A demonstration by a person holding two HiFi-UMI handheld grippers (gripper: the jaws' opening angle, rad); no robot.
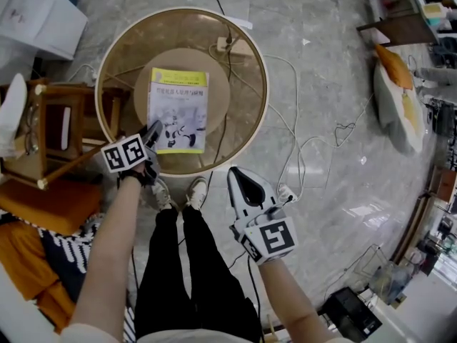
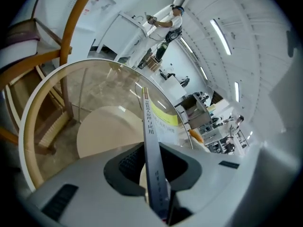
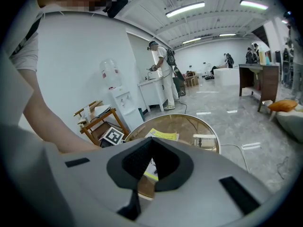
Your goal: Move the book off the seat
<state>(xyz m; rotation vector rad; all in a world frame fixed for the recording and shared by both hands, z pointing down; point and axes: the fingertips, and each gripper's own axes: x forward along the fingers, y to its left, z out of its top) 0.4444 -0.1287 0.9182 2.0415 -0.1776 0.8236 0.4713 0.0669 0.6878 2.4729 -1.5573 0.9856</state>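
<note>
A yellow-and-white book (image 1: 178,109) lies flat on the round glass-topped seat with a wooden rim (image 1: 264,91). My left gripper (image 1: 153,133) is at the book's near left corner and is shut on it. In the left gripper view the book's spine (image 2: 150,141) runs upright between the jaws of the left gripper (image 2: 154,171), with the seat's rim (image 2: 33,122) curving to the left. My right gripper (image 1: 239,179) hangs shut and empty at the seat's near edge, apart from the book. The right gripper view shows the book (image 3: 163,135) beyond the closed right gripper (image 3: 150,162).
A wooden chair (image 1: 53,131) stands close to the seat's left, with an orange cushion (image 1: 43,206) below it. Cables (image 1: 314,141) trail over the marble floor to the right. A cushion pile (image 1: 396,98) lies far right. The person's feet (image 1: 178,191) touch the seat's near edge.
</note>
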